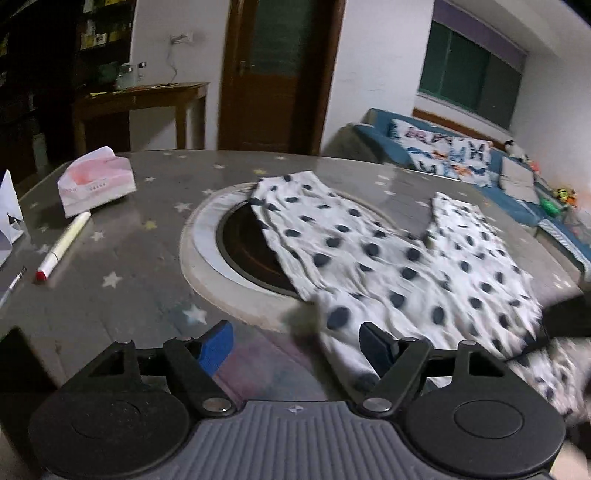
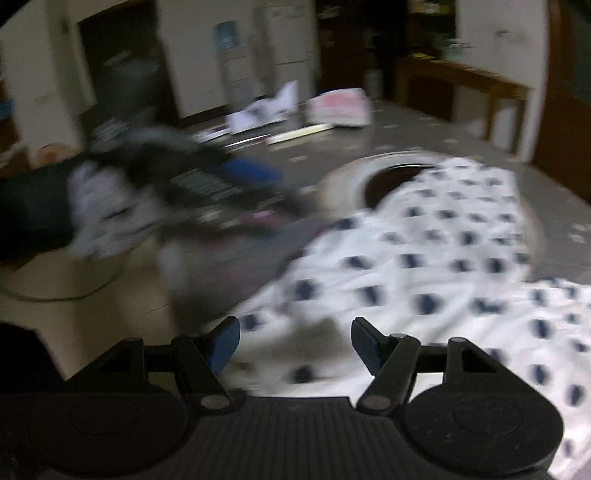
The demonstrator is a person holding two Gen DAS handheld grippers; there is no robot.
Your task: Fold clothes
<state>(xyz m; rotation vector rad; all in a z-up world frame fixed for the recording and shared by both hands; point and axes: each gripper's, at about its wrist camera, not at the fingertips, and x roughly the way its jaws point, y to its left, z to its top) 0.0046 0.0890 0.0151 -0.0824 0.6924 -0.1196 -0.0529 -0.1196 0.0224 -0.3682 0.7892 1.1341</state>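
Now | left tongs, right tongs wide (empty) | spotted trousers just ahead.

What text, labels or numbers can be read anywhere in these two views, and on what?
None can be read.
Tissue pack: a short line of dark print, too small to read.
Blue poster on the far wall: blurred.
Folded paper: dark marks, not legible.
Pen: no readable print.
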